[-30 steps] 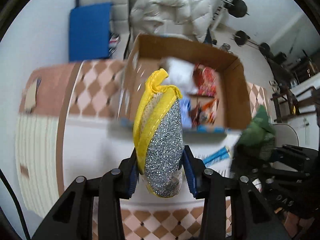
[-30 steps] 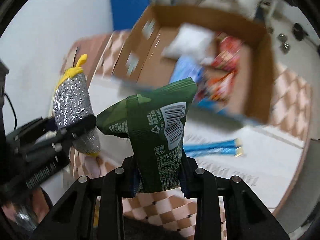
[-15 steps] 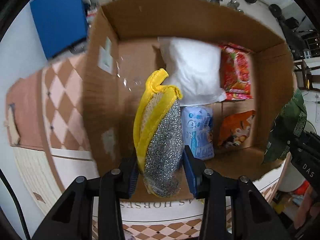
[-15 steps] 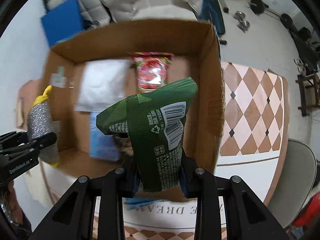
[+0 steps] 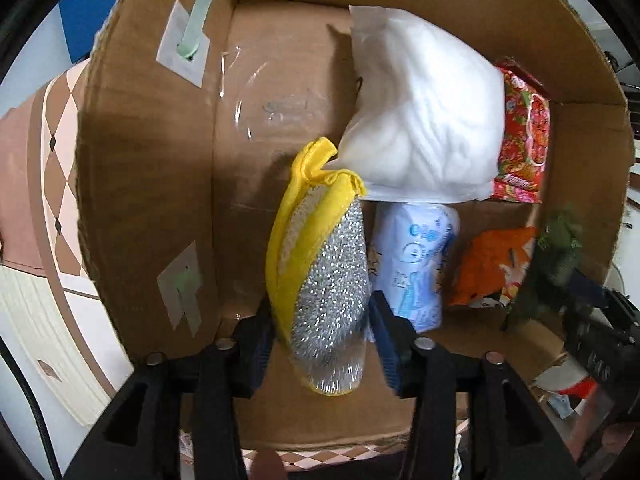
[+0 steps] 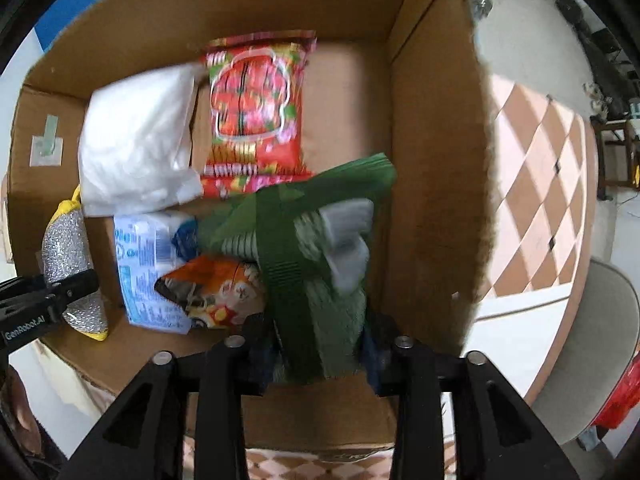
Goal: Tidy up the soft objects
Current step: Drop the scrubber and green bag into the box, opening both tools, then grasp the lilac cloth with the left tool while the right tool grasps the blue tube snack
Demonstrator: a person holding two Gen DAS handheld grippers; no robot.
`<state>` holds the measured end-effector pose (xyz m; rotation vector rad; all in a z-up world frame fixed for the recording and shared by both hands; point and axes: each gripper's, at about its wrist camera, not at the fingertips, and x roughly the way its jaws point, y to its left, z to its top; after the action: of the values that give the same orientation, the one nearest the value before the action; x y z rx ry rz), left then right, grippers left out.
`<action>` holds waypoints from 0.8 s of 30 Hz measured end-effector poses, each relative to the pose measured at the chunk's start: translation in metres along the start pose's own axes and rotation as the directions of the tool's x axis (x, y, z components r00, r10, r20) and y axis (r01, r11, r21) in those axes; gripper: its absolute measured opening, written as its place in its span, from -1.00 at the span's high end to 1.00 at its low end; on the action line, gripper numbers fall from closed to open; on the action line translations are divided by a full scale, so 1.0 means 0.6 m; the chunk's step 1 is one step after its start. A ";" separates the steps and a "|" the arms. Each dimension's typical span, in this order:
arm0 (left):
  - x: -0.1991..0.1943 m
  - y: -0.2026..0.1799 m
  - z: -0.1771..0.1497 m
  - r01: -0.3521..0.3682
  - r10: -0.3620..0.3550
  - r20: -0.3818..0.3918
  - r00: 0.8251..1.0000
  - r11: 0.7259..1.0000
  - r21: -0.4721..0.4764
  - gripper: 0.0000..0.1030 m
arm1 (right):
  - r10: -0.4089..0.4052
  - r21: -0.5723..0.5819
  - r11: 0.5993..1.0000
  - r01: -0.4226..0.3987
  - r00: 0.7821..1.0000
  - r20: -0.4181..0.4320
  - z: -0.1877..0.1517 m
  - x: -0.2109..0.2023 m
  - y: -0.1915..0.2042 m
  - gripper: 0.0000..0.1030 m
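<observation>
Over the cardboard box [image 5: 152,168], the left gripper [image 5: 326,332] has just been opening, its pads now slightly apart from the yellow-and-silver scrubber [image 5: 324,272] between them near the left wall. The right gripper [image 6: 320,350] has just been opening too, the blurred green packet [image 6: 316,264] loose between its spread jaws near the box's right wall.

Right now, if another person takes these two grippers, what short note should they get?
Left gripper: jaws just opening, yellow-edged silver scouring pad between them, over the brown cardboard box.
Right gripper: jaws just opening, blurred green snack bag slipping out.
Already inside: white pillow pack, red snack bag, blue tissue pack, orange snack bag.
Left: finish both releases, withdraw.
</observation>
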<state>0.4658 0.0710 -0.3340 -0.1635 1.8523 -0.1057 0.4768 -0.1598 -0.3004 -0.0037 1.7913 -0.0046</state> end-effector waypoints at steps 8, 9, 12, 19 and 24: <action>-0.045 -0.012 -0.017 -0.023 0.020 0.088 0.996 0.999 0.031 -0.83 | 0.037 -0.034 0.999 -0.035 0.998 0.042 -0.015 -0.036 0.040 -0.94; -0.051 -0.013 -0.022 -0.023 0.021 0.099 0.995 0.999 0.025 -0.84 | 0.042 -0.035 0.999 -0.040 0.998 0.047 -0.019 -0.042 0.043 -1.00; -0.072 -0.018 -0.037 -0.026 0.023 0.140 0.990 0.999 0.022 -0.84 | 0.054 -0.033 0.998 -0.051 0.996 0.074 -0.032 -0.058 0.050 -1.00; -0.139 -0.031 -0.102 -0.059 0.052 0.258 0.965 0.998 0.018 -0.84 | 0.076 -0.024 0.997 -0.074 0.985 0.153 -0.078 -0.097 0.037 -1.00; -0.176 -0.029 -0.149 -0.084 0.080 0.333 0.940 0.996 -0.001 -0.84 | 0.090 -0.031 0.996 -0.086 0.975 0.203 -0.118 -0.137 0.036 -1.00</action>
<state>0.4104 0.0702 -0.2062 -0.0878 1.5178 -0.0298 0.4255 -0.1378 -0.2051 0.0578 1.5843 0.0765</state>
